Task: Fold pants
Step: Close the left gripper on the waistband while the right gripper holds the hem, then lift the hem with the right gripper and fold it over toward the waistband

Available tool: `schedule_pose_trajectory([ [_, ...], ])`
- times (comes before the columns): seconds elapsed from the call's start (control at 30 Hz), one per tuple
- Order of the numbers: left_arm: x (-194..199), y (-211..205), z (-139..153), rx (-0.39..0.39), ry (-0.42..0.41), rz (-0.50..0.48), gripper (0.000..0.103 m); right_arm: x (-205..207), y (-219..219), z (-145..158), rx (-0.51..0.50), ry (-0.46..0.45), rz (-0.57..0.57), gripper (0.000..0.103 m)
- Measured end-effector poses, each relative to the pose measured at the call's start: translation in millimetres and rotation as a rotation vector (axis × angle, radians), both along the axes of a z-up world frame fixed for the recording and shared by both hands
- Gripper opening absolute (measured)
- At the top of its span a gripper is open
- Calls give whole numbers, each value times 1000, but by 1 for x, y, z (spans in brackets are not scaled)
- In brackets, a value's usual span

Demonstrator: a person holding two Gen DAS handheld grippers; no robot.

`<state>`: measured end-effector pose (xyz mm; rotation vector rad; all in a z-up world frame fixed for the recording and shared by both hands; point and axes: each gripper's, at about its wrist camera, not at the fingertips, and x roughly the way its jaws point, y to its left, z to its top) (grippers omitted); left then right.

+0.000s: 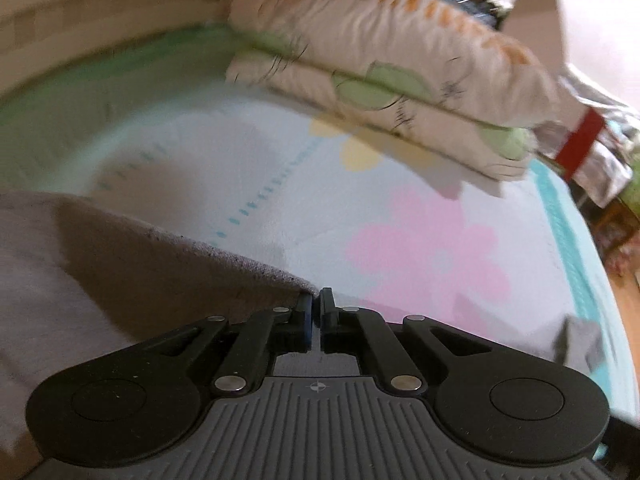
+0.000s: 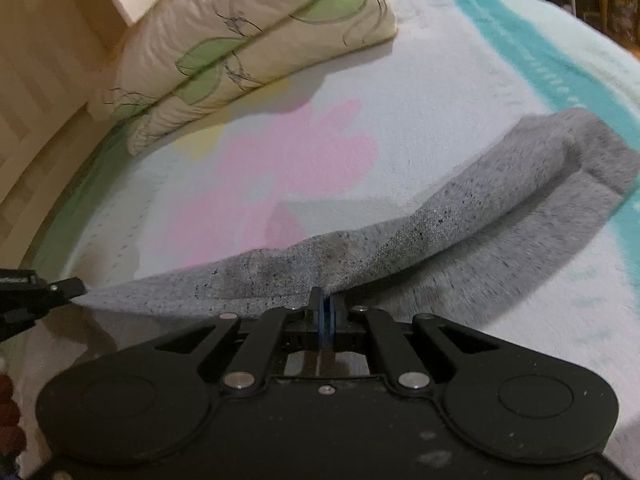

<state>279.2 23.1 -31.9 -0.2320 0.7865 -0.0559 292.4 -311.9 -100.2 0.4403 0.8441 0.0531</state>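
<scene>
Two grippers on grey pants (image 2: 420, 240), both pinching lifted edge. Right gripper (image 2: 327, 304) jaws together, clamped on fabric at mid-edge; left gripper (image 1: 316, 308) jaws near-closed, nipping cloth corner, also visible at left rim of right wrist view. Pants on flowered bedspread (image 2: 420, 92), near end raised, far end flat by teal stripe (image 2: 520, 48). Folded quilt (image 2: 240, 40) beyond, well apart. Judged mid-fold: one lengthwise fold apparently made, cross fold under way. Left to do: carry edge over, lay down, smooth.

bedroom at home: bed blanket (image 2: 440, 80), stacked pillows (image 2: 248, 36).
</scene>
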Motion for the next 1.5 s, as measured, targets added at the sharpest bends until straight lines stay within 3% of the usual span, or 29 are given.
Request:
schedule_pose_trajectory([
  [0.1, -46, -3, 5, 41, -45, -42, 3, -31, -3, 13, 18, -25, -6, 3],
  [0.23, -86, -11, -19, 90, -4, -72, 3, -67, -9, 15, 45, 20, -7, 9],
  [0.43, -99, -20, -56, 142, 65, -91, 3, -99, -26, 23, 2, 4, -119, 19],
  [0.5, -96, -21, -59, 148, 65, -86, 3, -89, -28, 32, -62, -8, -145, 26],
  [0.73, -91, -19, -62, 133, 68, -78, 3, -14, -19, 38, -319, -21, -172, 31],
  [0.97, -94, -17, -67, 122, 75, -78, 3, 57, 16, -11, -703, 167, -153, 36],
  [1.03, -94, -15, -65, 115, 71, -75, 3, 57, 15, -18, -759, 206, -154, 30],
  [1.07, -93, -15, -63, 113, 64, -73, 3, 54, 10, -17, -749, 214, -151, 26],
  [1.13, -94, -15, -55, 121, 29, -67, 3, 45, -5, -6, -693, 202, -149, 1],
  [1.23, -96, -16, -34, 133, -35, -58, 3, 26, -25, 31, -628, 106, -160, 2],
  [1.37, -106, -13, -6, 113, -99, -54, 3, -31, -64, 91, -546, -37, -228, 2],
  [1.5, -140, -14, 9, 110, -127, -86, 3, -107, -104, 113, -369, -50, -292, 2],
])
